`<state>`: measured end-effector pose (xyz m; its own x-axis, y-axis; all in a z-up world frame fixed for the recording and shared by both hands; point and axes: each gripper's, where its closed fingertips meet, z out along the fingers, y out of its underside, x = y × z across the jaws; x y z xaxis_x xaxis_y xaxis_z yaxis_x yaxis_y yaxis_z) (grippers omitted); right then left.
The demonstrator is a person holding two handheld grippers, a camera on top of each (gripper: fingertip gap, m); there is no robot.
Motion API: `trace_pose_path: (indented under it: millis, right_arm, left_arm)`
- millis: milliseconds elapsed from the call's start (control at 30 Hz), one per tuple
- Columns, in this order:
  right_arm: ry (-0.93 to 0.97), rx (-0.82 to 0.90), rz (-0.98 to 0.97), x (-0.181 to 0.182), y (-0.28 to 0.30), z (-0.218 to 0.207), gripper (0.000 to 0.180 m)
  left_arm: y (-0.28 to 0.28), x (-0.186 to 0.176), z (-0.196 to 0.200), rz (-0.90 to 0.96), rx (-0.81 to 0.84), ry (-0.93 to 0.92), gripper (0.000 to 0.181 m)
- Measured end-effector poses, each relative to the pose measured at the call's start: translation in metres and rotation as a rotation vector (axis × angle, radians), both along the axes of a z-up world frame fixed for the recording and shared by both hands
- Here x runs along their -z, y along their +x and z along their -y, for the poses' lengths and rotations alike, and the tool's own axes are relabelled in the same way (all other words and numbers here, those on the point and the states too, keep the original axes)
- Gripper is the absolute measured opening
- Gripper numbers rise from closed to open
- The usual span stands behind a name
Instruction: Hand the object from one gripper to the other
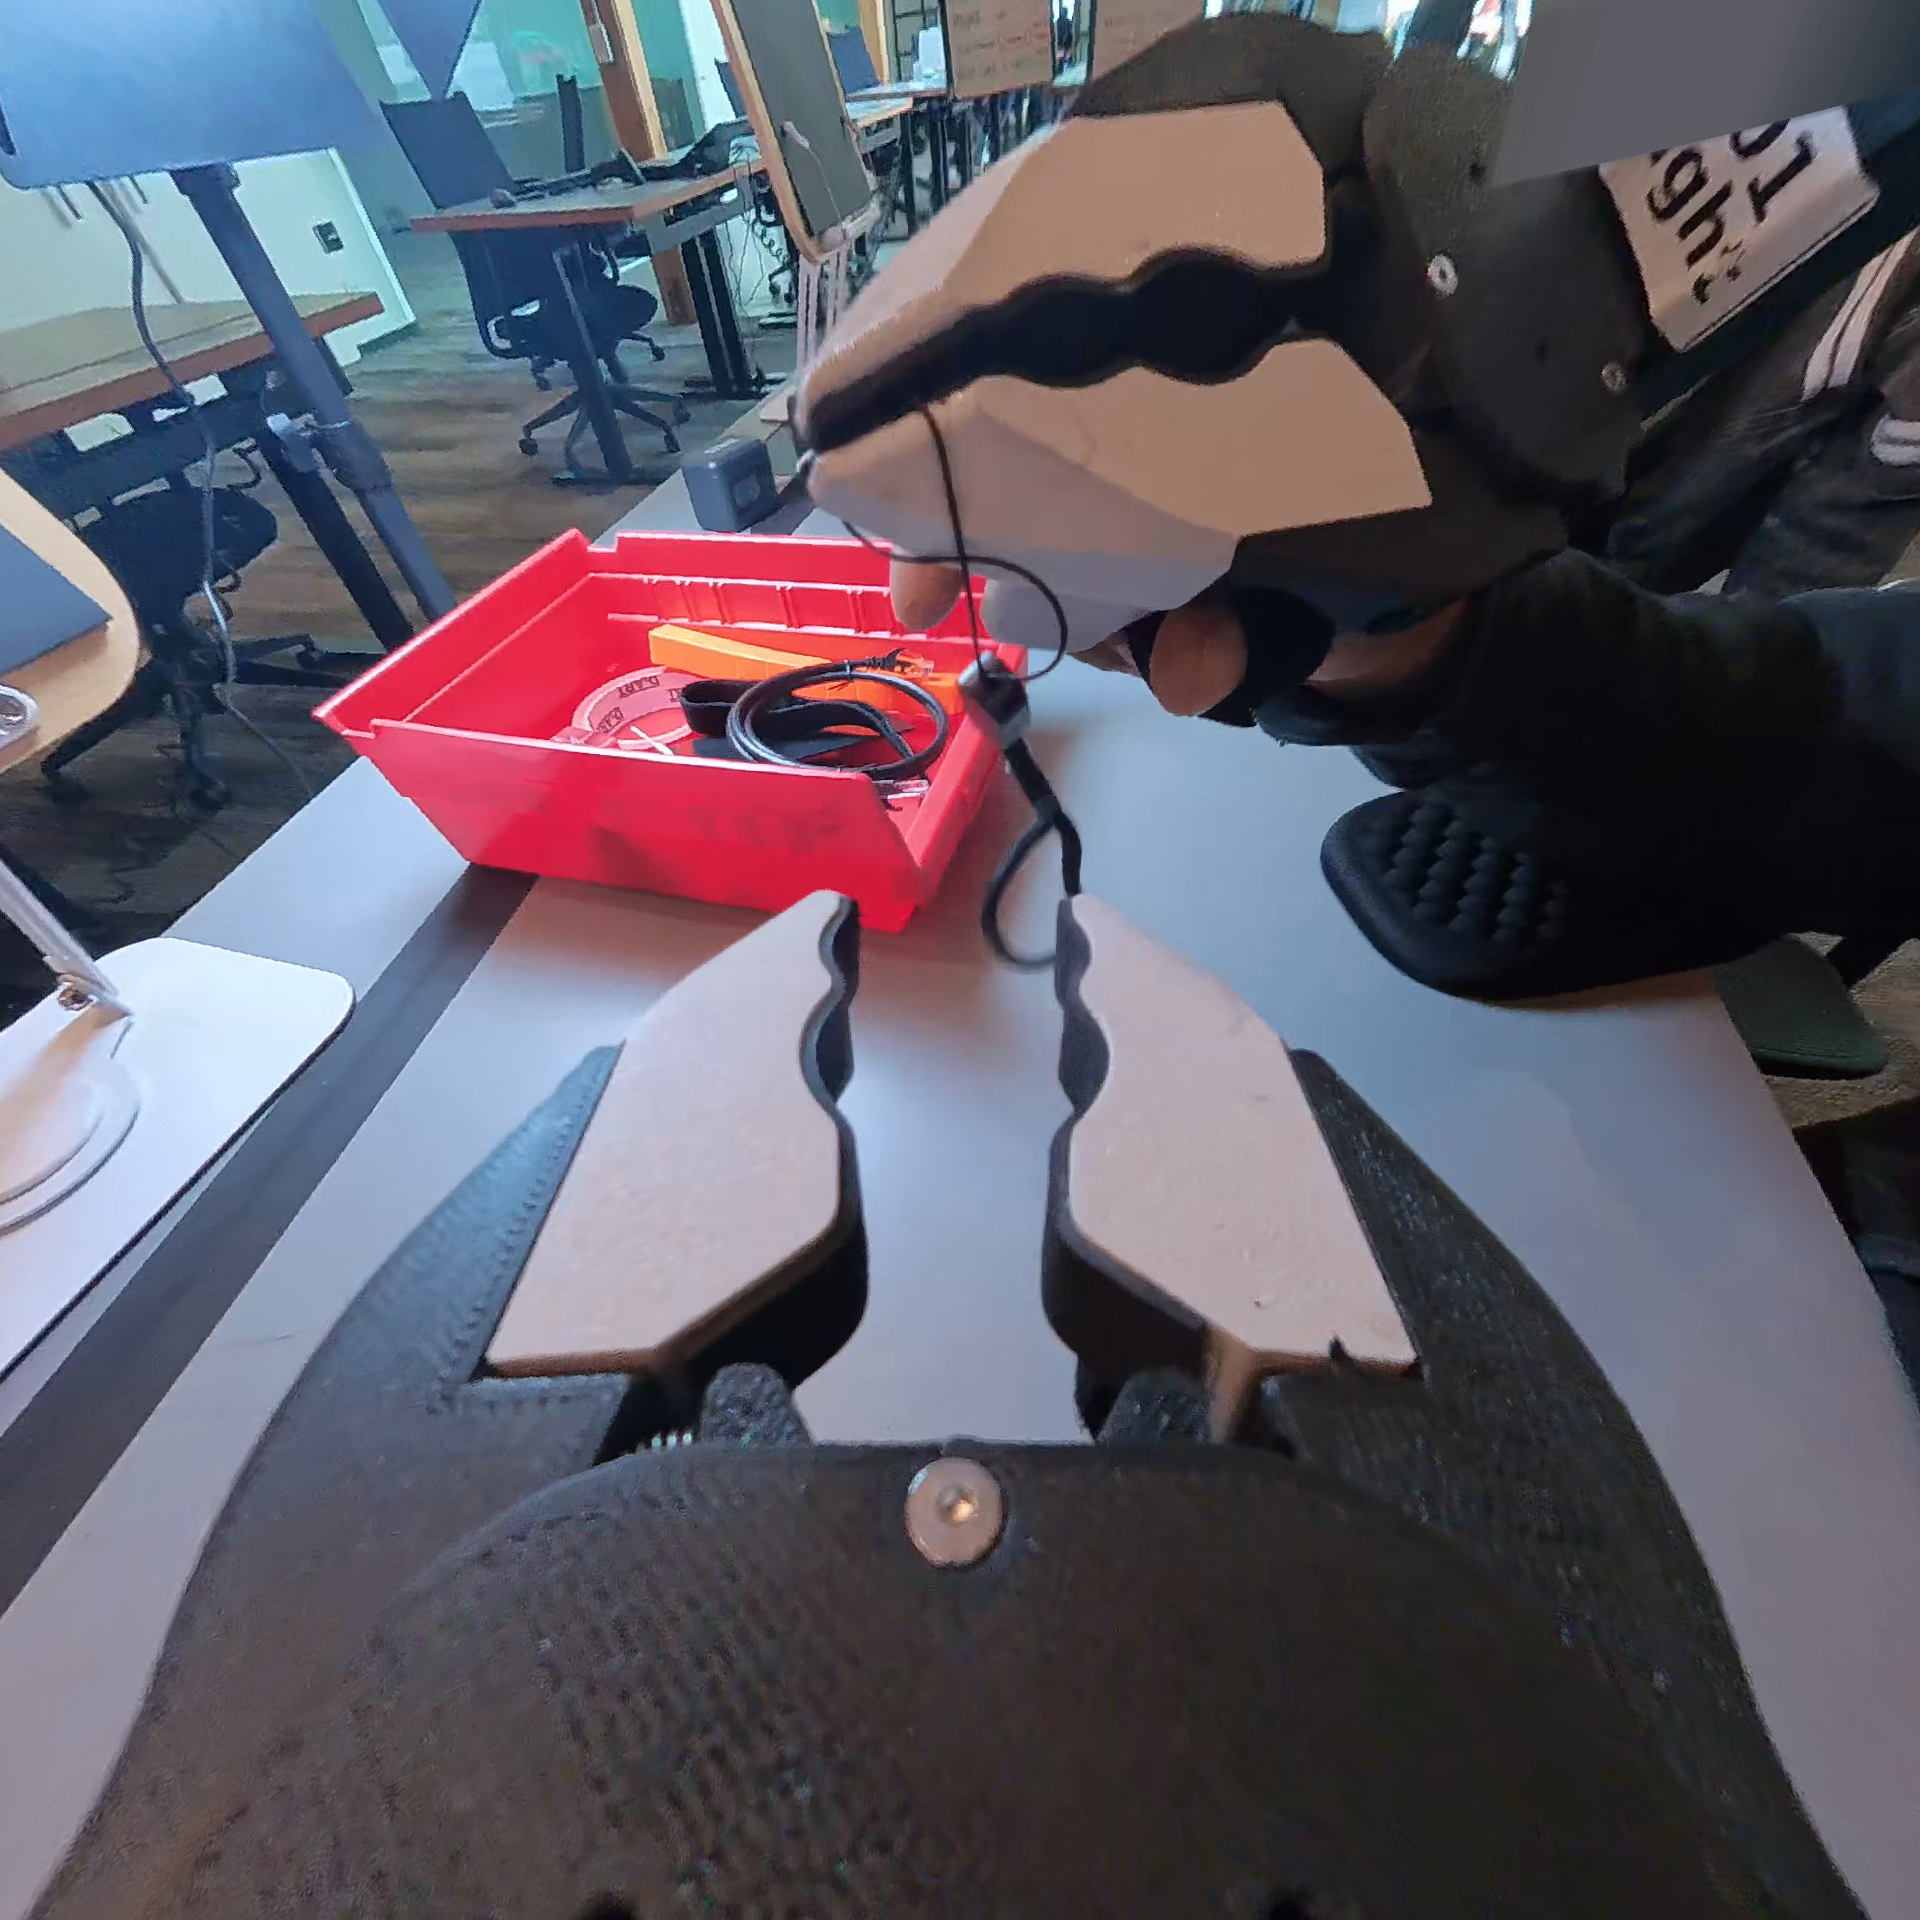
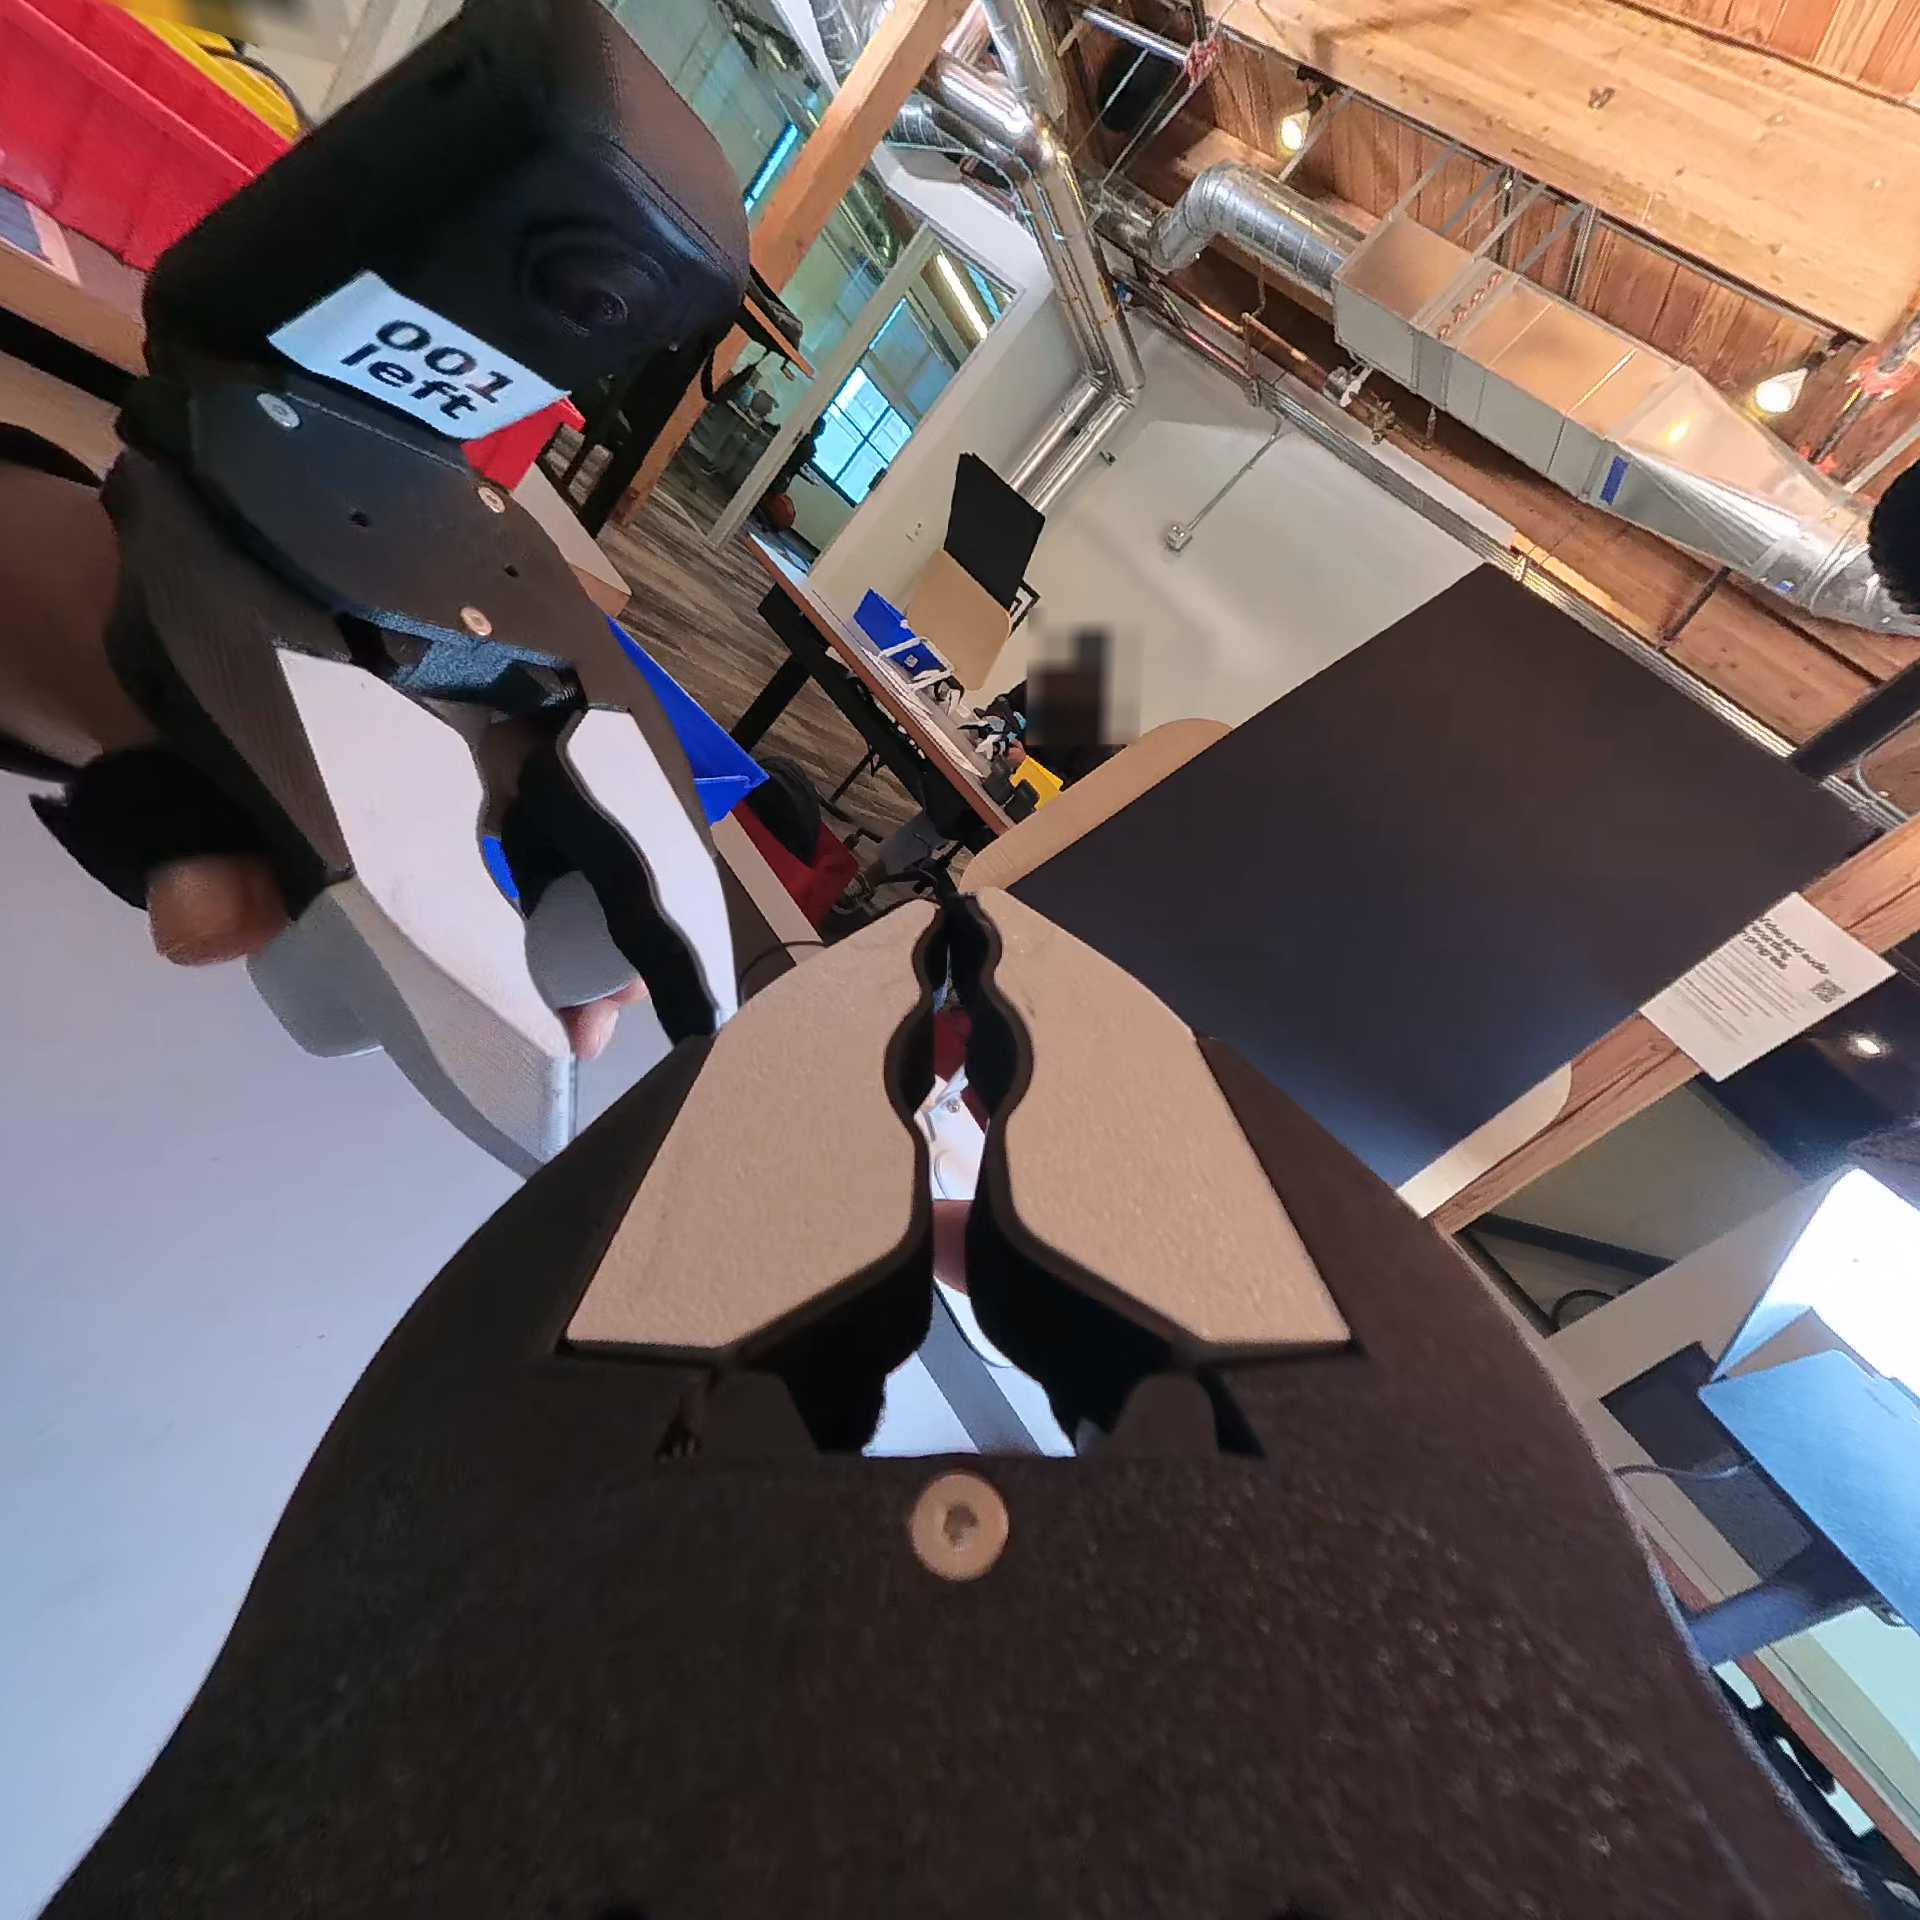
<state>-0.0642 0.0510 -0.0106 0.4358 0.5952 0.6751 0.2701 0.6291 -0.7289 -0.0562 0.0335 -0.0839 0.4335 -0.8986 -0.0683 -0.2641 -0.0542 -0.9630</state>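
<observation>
Left tool (image 1: 956, 935) sits low over the grey counter (image 1: 1455, 1143) with its two fingers spread apart and nothing between them. Just beyond its right fingertip hangs the object, a thin black cord (image 1: 1023, 790) with a small dark block part-way down. The cord's lower loop dangles close by that fingertip, a little to the right of the open gap; whether it brushes the fingertip I cannot tell. Its long axis runs roughly up and down, from the loop near the left tool up to the right tool (image 1: 821, 436), which hangs above with its fingers pressed together on the cord's fine upper strand. In the right wrist view the right tool's tips (image 2: 961, 914) meet, with something thin and dark nipped at the very end.

Behind the cord and to its left stands a red bin (image 1: 644, 800) holding coiled cable and tape. The handover looks not yet made: the left tool seems to need a small shift to the right, so the vertical cord falls inside its gap before closing.
</observation>
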Motion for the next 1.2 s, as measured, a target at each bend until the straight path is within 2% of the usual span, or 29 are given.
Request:
trace_pose_path:
  millis: [100, 133, 167, 200, 300, 533, 600, 700, 867, 933, 1067, 1200]
  right_arm:
    - [-0.009, -0.011, -0.006, -0.001, -0.001, 0.002, 0.000]
    - [-0.007, -0.012, -0.007, -0.001, -0.001, 0.003, 0.000]
    - [-0.004, -0.011, -0.006, -0.001, -0.002, 0.003, 0.000]
    - [-0.003, -0.009, 0.001, 0.000, -0.002, 0.003, 0.000]
    - [0.010, 0.004, 0.005, 0.000, -0.001, 0.001, 0.000]
    - [-0.040, -0.003, -0.009, 0.000, 0.001, -0.003, 0.000]
    - [-0.097, -0.016, -0.021, 0.003, 0.001, -0.006, 0.000]
    - [-0.283, -0.071, -0.072, 0.009, 0.004, -0.016, 0.003]
    - [-0.605, -0.236, -0.169, 0.012, 0.016, -0.029, 0.030]
    - [-0.663, -0.290, -0.182, 0.012, 0.021, -0.030, 0.036]
    - [-0.722, -0.398, -0.215, 0.010, 0.024, -0.027, 0.038]
    - [-0.758, -0.446, -0.218, 0.017, 0.014, -0.020, 0.036]
  left_arm:
    - [0.004, 0.008, 0.008, -0.038, 0.055, -0.028, 0.047]
    - [0.005, 0.016, 0.009, -0.088, 0.064, -0.032, 0.045]
    - [0.005, 0.023, 0.009, -0.140, 0.063, -0.020, 0.030]
    - [0.005, 0.028, 0.008, -0.178, 0.052, -0.008, 0.004]
    - [0.005, 0.029, 0.008, -0.171, 0.057, -0.067, 0.002]
    - [0.002, 0.017, 0.008, -0.103, 0.060, -0.075, 0.002]
    - [0.004, 0.013, 0.011, -0.067, 0.081, -0.092, 0.002]
    - [0.005, -0.001, 0.016, 0.017, 0.116, -0.109, 0.001]
    - [-0.010, -0.037, 0.017, 0.210, 0.128, -0.111, 0.002]
    - [-0.025, -0.056, 0.015, 0.321, 0.122, -0.110, 0.002]
    - [-0.062, -0.090, 0.009, 0.524, 0.091, -0.109, 0.002]
    - [-0.083, -0.104, 0.008, 0.580, 0.054, -0.077, 0.002]
